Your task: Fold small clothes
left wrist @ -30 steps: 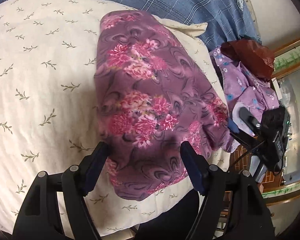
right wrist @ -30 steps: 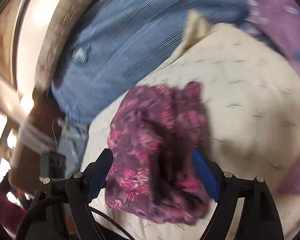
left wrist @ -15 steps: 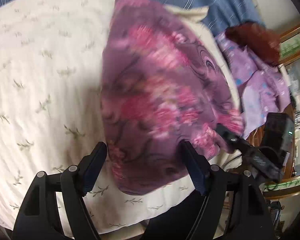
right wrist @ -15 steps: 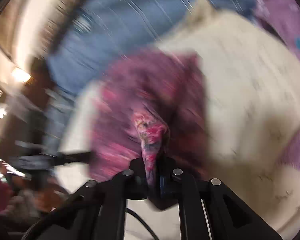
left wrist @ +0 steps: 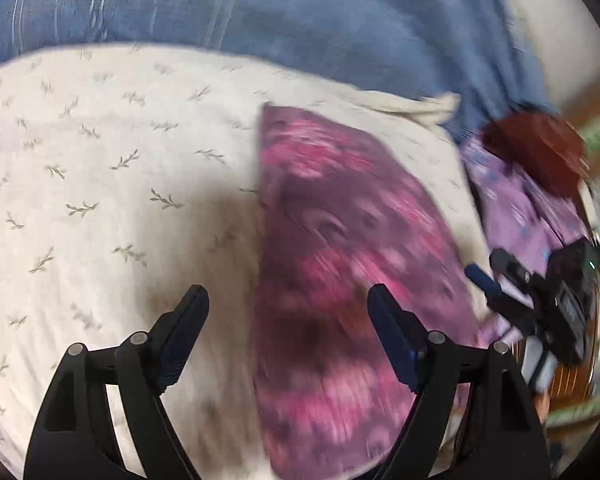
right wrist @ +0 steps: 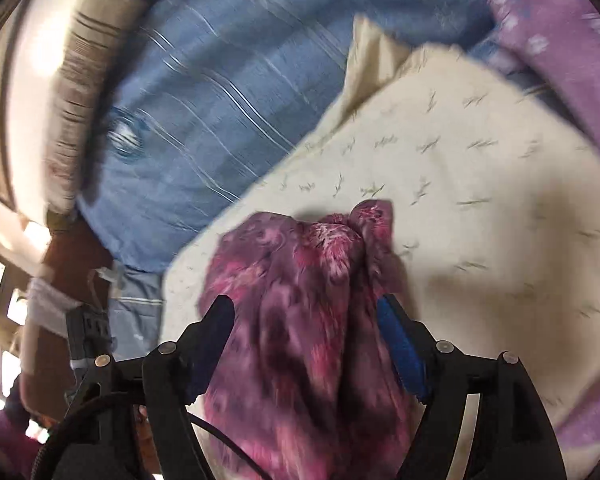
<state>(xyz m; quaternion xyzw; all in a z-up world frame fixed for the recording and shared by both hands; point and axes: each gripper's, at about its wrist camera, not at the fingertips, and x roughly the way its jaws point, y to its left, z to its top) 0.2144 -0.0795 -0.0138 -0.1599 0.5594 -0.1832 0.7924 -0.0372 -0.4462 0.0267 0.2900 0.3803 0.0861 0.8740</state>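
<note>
On the cream leaf-print pillow [right wrist: 480, 208], the purple floral garment [right wrist: 300, 320] lies unpinched between the opening right claw [right wrist: 306, 344] jaws.

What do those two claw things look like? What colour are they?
Both are black plastic. The left gripper has two angled fingers with dark blue pads and silver round pins at the joints. The right gripper looks the same, with a brighter blue pad and a black cable curling underneath.

Floral garment [left wrist: 340, 272] on pillow [left wrist: 112, 184]; blanket [left wrist: 300, 12] behind; clothes pile [left wrist: 516, 208] right
</note>
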